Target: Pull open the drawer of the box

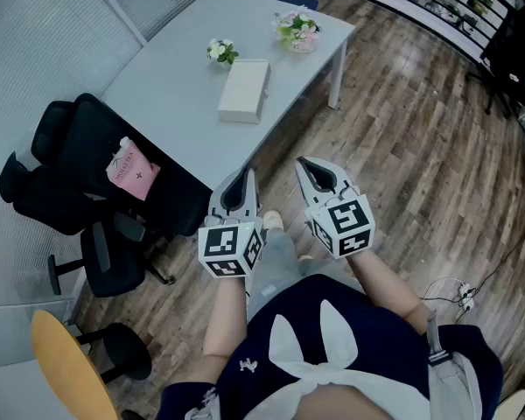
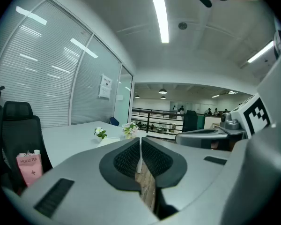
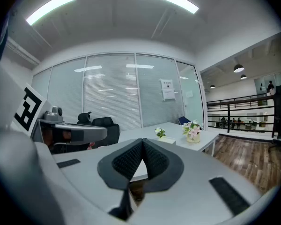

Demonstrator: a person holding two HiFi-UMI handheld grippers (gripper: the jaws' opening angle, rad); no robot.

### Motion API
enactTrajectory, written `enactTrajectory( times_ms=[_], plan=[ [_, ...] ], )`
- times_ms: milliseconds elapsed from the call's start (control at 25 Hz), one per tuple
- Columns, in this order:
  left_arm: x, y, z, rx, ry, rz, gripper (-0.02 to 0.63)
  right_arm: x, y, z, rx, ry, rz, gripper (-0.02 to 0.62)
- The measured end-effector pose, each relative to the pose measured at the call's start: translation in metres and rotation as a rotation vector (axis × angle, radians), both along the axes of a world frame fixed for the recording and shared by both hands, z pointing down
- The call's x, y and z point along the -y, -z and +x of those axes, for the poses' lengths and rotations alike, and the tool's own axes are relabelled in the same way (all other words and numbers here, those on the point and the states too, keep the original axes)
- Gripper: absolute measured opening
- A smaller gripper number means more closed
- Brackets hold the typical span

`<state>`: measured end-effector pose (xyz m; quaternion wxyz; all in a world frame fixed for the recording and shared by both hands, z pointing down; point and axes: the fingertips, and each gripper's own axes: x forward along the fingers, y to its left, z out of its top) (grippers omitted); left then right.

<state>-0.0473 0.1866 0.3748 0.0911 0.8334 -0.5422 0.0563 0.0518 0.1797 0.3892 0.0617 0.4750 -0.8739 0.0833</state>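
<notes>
**Desk:** Where is the box sitting?

**Operator:** I'm seeing the box (image 1: pixel 244 90) lying flat near the middle of the table (image 1: pixel 166 86). It's showing me a pale, plain top. From this height I'm not making out its drawer front, so I can't tell which side of the table it is facing.

**Desk:** And your tongs?

**Operator:** I'm holding both by the table's nearest corner, over the wood floor (image 1: pixel 420 156) and short of the table's middle. The left gripper (image 1: pixel 245 178) is pointing in over that corner. Its jaws are pressed together, and I'm seeing nothing pinched between the pads. The right gripper (image 1: pixel 307 168) is hovering just off the same corner, on the floor side. Its jaws are also pressed together and carrying nothing. Neither one is touching anything on the table.

**Desk:** Anything else I should be noting?

**Operator:** A small sprig of white flowers (image 1: pixel 220 51) is standing on the table's far half. A pot of pink flowers (image 1: pixel 298 31) is standing near the table's far right corner. A black office chair (image 1: pixel 74 160) is sitting against the table's left end, and a pink carton (image 1: pixel 132 170) is resting on its seat.
</notes>
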Motion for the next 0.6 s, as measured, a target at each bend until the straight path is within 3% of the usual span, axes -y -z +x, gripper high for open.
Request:
enactTrajectory(
  times_ms=[600],
  plan=[
    [0.067, -0.008, -0.016, 0.028, 0.004, -0.02, 0.032, 0.062, -0.01, -0.01, -0.018, -0.005, -0.021, 0.019]
  ],
)
